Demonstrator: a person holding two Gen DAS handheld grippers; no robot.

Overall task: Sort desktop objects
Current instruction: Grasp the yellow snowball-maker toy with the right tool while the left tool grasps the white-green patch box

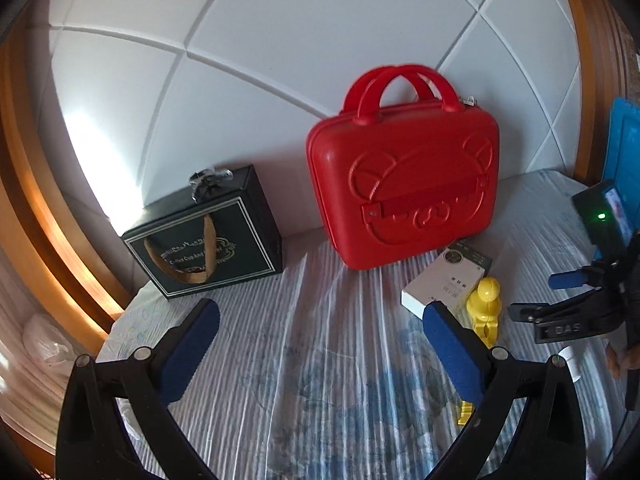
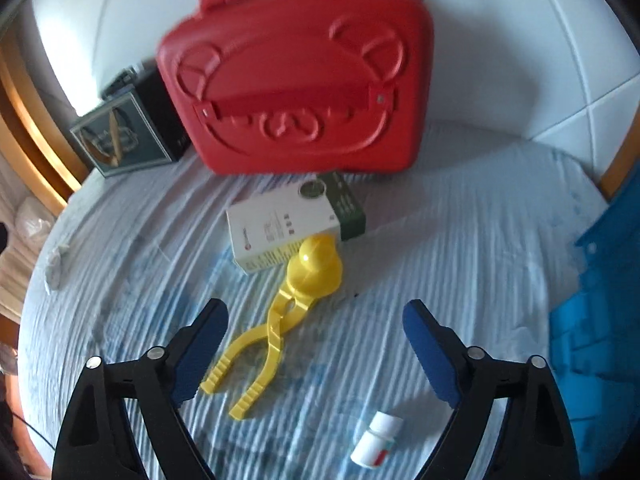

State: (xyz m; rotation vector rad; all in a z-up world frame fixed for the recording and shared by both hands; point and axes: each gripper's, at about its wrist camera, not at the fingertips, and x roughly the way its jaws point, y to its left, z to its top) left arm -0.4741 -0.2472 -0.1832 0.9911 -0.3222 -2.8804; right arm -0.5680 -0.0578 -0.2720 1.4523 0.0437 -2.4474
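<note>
both grippers' fingers apart | red case (image 2: 296, 80) behind box (image 2: 288, 224), yellow tongs (image 2: 280, 320)

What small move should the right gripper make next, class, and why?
Probably ease the open right gripper forward and down over the yellow duck-shaped tongs: they lie loose on the cloth between its fingers, nearer than the white box.

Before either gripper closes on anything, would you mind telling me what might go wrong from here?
1. The yellow tong toy has its head resting against the white box; lifting it carelessly may drag the box.
2. The small white bottle lies on its side and might roll away from the right gripper.
3. The red case leans on the padded wall; a knock could topple it.
</note>
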